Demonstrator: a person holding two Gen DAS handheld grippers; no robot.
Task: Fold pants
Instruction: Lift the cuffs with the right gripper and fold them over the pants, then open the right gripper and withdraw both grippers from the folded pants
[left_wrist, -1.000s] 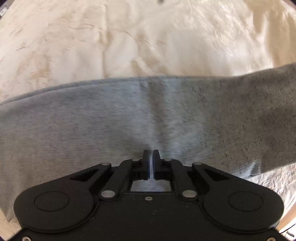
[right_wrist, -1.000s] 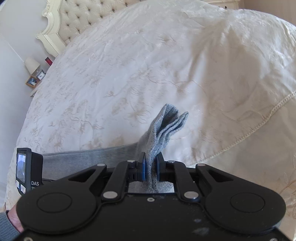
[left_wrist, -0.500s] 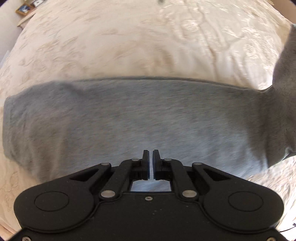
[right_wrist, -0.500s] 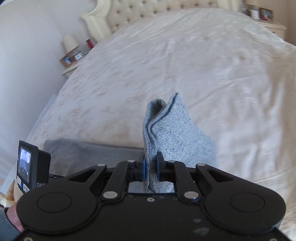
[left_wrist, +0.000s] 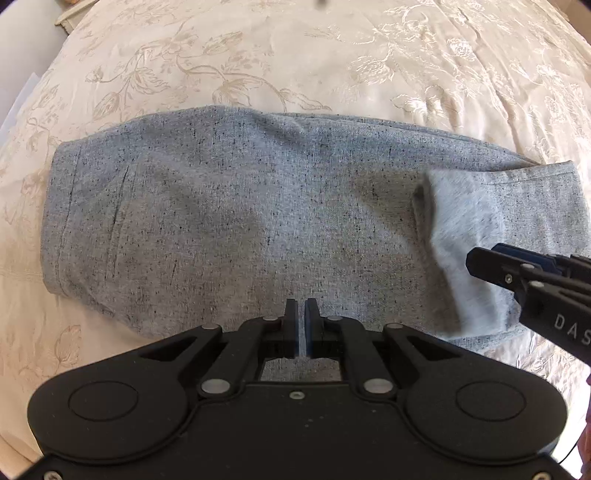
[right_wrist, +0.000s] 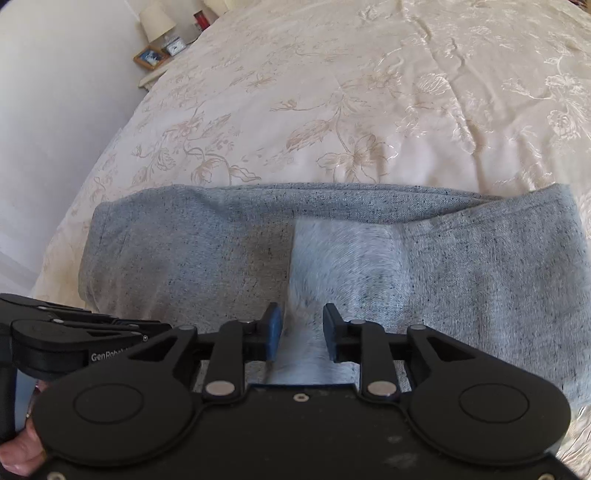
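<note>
**Right wrist view: cuff end laid over the thigh, jaws letting go**

Right wrist view shows the cream embroidered bedspread (right_wrist: 332, 92) filling the upper frame, a flat, roomy surface for folding. Across the middle of the frame lie the grey speckled pants (right_wrist: 166, 258), legs stacked, with the leg end doubled back from the right so its pale, blurred cuff end (right_wrist: 343, 258) lands at centre. That placement looks like the halving fold being set down.

The right gripper (right_wrist: 301, 330) tilts steeply down at the lower centre; its jaws have just been opening, standing apart with the pale cloth between them but no longer pinched.

In the left wrist view the left gripper (left_wrist: 300, 328) points almost straight down over the near edge of the pants (left_wrist: 240, 221), jaws nearly together; whether they pinch cloth I cannot tell.
</note>
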